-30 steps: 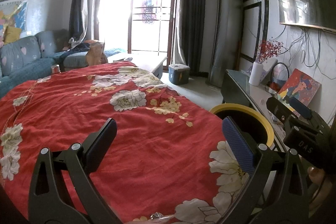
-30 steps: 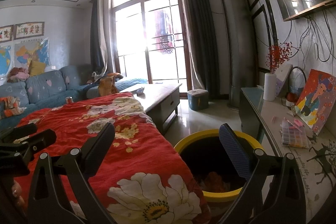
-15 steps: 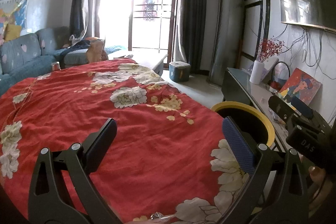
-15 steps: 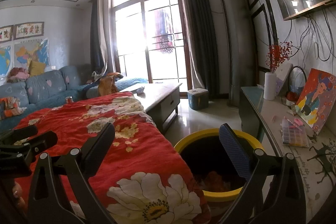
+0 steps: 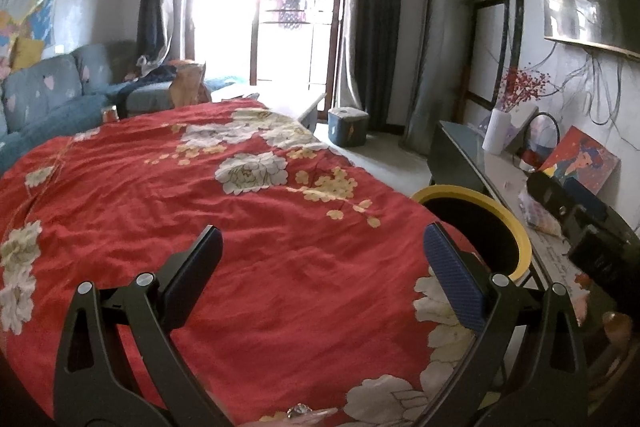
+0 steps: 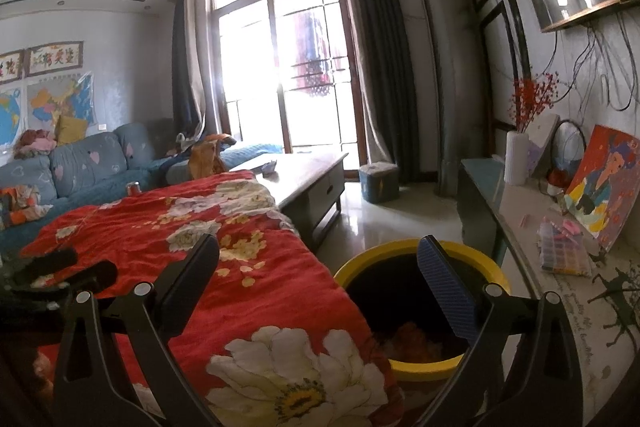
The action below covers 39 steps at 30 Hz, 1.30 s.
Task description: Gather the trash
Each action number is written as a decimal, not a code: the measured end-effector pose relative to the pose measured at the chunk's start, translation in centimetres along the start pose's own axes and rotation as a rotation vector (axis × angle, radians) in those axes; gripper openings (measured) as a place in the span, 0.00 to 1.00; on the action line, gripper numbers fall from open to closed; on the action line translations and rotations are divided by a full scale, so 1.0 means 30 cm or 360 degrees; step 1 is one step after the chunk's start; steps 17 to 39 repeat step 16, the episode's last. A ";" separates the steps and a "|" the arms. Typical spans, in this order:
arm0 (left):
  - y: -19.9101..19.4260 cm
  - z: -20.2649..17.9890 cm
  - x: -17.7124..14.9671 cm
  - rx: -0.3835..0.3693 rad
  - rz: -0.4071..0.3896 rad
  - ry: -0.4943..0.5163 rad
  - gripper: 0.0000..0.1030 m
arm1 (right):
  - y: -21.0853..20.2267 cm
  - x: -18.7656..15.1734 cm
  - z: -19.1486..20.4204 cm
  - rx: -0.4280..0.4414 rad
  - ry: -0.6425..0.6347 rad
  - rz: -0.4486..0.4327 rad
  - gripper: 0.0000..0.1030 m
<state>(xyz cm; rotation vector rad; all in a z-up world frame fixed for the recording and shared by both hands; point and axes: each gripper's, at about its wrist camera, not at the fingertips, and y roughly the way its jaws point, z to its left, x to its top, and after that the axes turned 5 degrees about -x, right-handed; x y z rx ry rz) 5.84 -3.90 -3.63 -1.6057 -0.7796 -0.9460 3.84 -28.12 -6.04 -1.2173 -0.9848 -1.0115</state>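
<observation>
Red floral cloth lies bare of litter, and both tongs hang spread and empty beside the bin.

Red flower-printed cloth (image 5: 248, 267) covers the table, and in the left wrist view the left tongs (image 5: 320, 259) gape wide over it with nothing between the pads; over the last second this view has only drifted slightly, the cloth sitting a little higher in frame. The right tongs (image 6: 320, 271) are likewise spread and empty, unmoved since a second ago, with the round yellow-rimmed black trash bin (image 6: 404, 367) at 5 o'clock of the cloth on the floor. Crumpled orange-and-white trash (image 6: 412, 341) rests at the bin's bottom. No loose litter shows on the cloth, so collecting looks close to done; a pale scrap (image 5: 304, 414) at 6 o'clock is too cropped to identify.
</observation>
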 end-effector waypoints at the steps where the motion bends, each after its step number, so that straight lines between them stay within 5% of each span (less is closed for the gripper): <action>1: 0.003 0.016 0.011 0.0012 0.0015 -0.0019 0.89 | 0.004 0.009 0.009 0.0024 0.0001 0.0015 0.94; 4: -0.037 0.122 0.044 0.0101 0.0021 -0.0091 0.89 | 0.031 0.069 0.089 0.0139 0.0016 0.0108 0.94; 7: -0.123 0.332 0.066 0.0339 0.0016 -0.0183 0.89 | 0.081 0.119 0.294 0.0385 -0.0030 0.0275 0.94; 14: -0.370 1.085 -0.089 0.1034 0.0167 -0.0860 0.89 | 0.194 -0.013 1.070 0.1036 -0.0300 0.0858 0.94; 16: -0.434 1.262 -0.167 0.1206 0.0253 -0.1000 0.89 | 0.209 -0.093 1.274 0.1092 -0.0455 0.0976 0.94; 39: -0.434 1.262 -0.167 0.1206 0.0253 -0.1000 0.89 | 0.209 -0.093 1.274 0.1092 -0.0455 0.0976 0.94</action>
